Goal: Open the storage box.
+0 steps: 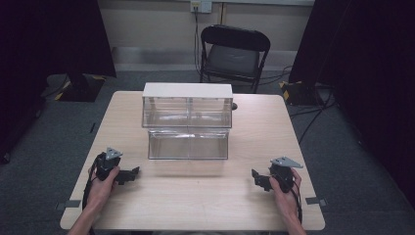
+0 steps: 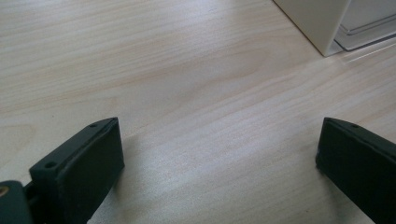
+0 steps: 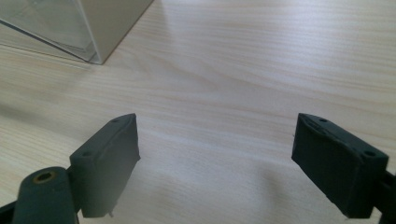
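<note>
A two-tier clear plastic bin unit with a white top (image 1: 187,120) stands at the middle of the wooden table (image 1: 195,196). Its lower bin juts toward me. My left gripper (image 1: 131,174) rests near the table's front left, held by a hand, its jaws wide open over bare wood (image 2: 219,154). My right gripper (image 1: 256,178) sits at the front right, also open with nothing between its jaws (image 3: 215,158). A corner of the bin unit (image 2: 327,23) shows in the left gripper view and again, as the bin's corner (image 3: 93,28), in the right gripper view.
A black folding chair (image 1: 234,54) stands behind the table. Dark curtains hang at both sides. Cables (image 1: 313,112) lie on the grey carpet to the right. Bare tabletop stretches between the two grippers in front of the bins.
</note>
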